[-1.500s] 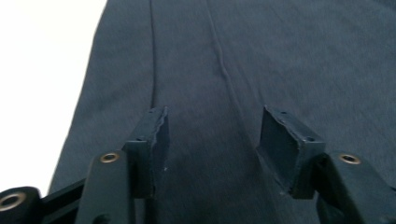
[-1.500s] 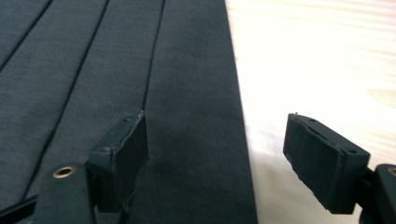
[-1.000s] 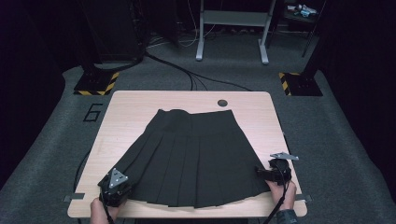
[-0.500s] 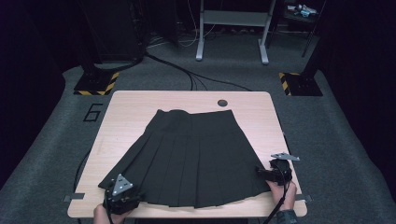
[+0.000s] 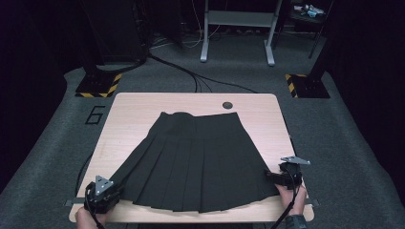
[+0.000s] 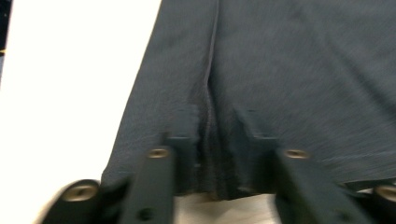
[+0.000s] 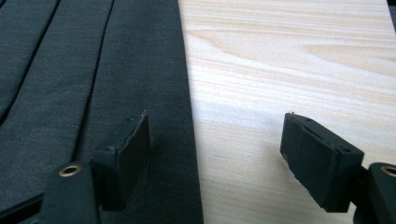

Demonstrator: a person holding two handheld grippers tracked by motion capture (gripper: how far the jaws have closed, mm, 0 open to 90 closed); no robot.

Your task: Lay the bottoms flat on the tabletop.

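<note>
A black pleated skirt [image 5: 196,162] lies spread flat on the light wooden table [image 5: 133,109], waistband far, hem near. My left gripper [image 5: 117,190] is at the hem's near-left corner. In the left gripper view its jaws [image 6: 212,154] have just been closing, and a bunched ridge of the skirt [image 6: 289,70] is pinched between them. My right gripper [image 5: 271,176] sits at the hem's right corner. Its jaws [image 7: 215,154] stand open astride the skirt's edge [image 7: 93,70], one pad [image 7: 128,154] over cloth and the other over bare wood [image 7: 280,60].
A round dark grommet [image 5: 227,104] sits near the table's far edge. On the carpet behind are cables [image 5: 191,76], a grey frame [image 5: 236,19], two yellow-and-black striped bases [image 5: 98,86] [image 5: 305,86], and a painted 6 [image 5: 95,114].
My left gripper has shifted left along the table's near edge. The right gripper has stayed put.
</note>
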